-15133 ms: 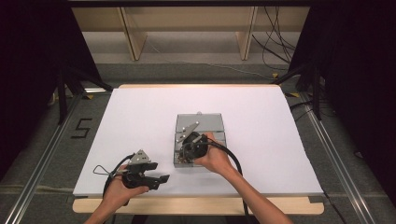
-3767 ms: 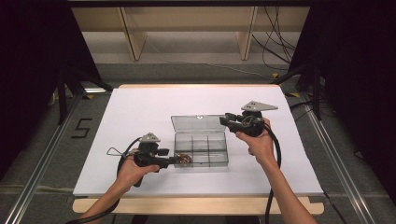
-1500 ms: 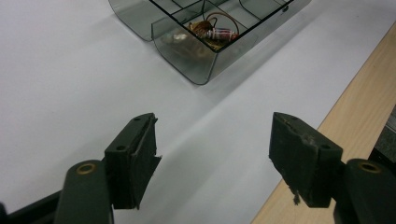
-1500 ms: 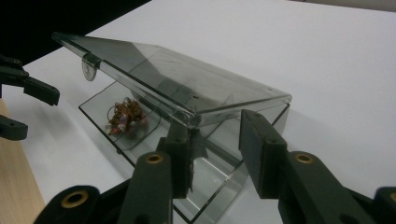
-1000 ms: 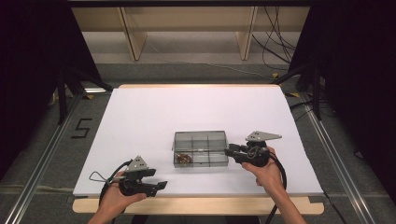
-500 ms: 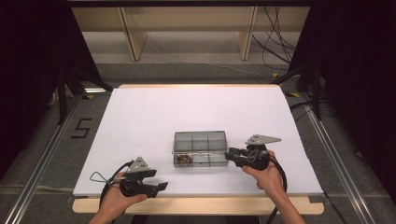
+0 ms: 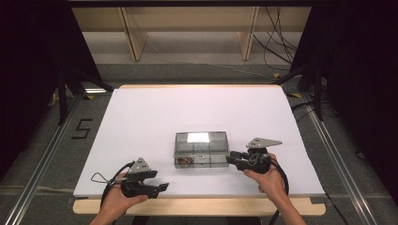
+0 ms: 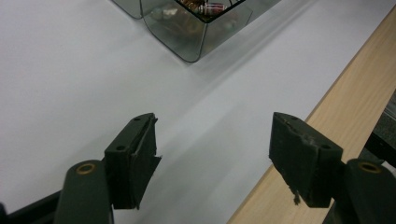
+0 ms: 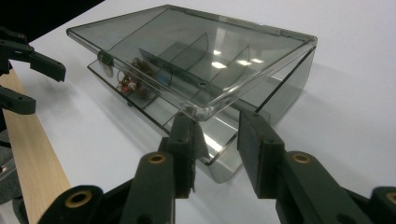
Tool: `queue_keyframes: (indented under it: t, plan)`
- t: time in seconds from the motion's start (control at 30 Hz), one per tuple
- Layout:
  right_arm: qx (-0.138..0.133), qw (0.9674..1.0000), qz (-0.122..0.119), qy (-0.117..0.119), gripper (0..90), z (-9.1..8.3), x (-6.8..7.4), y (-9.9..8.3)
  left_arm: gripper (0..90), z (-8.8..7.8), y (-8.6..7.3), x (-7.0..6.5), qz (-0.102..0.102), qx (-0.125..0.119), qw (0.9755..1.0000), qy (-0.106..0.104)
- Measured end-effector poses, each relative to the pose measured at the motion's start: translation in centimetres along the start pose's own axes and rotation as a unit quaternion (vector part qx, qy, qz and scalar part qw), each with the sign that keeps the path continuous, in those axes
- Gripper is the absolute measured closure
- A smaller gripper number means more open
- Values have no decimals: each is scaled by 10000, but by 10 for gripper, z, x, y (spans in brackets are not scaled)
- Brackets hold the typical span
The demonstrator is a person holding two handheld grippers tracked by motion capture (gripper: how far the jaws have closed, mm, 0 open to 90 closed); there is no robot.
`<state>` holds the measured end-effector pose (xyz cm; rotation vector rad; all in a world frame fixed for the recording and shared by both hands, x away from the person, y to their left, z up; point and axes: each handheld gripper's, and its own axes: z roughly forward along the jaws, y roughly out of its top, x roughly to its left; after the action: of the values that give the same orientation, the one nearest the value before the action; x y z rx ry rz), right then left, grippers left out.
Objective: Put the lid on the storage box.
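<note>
With its lid now lowered almost shut, the compartment box (image 9: 196,93) awaits closing; right tool (image 9: 215,140) half-open at its corner, left tool (image 8: 212,154) wide, empty.

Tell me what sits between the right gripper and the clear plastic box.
Nothing visible does. In the right gripper view the right gripper is already at the near corner of the box, its jaws parted just under the raised edge of the lid. The left gripper stays apart near the table's wooden front edge, jaws wide.

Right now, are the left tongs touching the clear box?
Apart. The left gripper view shows the left tongs open over bare table, the clear box well beyond.
</note>
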<state>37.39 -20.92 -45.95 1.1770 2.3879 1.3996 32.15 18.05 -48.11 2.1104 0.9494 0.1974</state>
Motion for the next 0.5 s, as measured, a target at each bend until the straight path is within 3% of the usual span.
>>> queue_keyframes:
  t: [0.1, 0.17, 0.2, 0.33, 0.37, 0.47, 0.5]
  plan:
    - [3, 10000, 4, 55, 676, 1, 0, -2, 319, -1, 0, 1, 44, 8, 10000, -13]
    - [34, 9998, -188, -71, 676, 0, -2, -2, 319, -1, 0, 1, 26, -16, 10000, -15]
    - [51, 10000, -35, -26, 676, 0, 1, -3, 319, -1, 0, 1, 37, -6, 10000, -19]
    - [108, 9999, 81, 102, 675, 2, 2, -6, 319, 0, 0, 0, -18, -1, 10000, -38]
    - [136, 9999, -63, 53, 675, 2, 0, -6, 319, 0, 0, 0, -20, -3, 10000, -34]
    - [139, 9999, -34, 60, 672, 3, 2, -7, 319, 1, 0, 1, -86, -56, 9999, -49]
    - [174, 9997, -145, -34, 670, 3, 1, -7, 319, 1, 0, 1, -61, -49, 10000, -33]
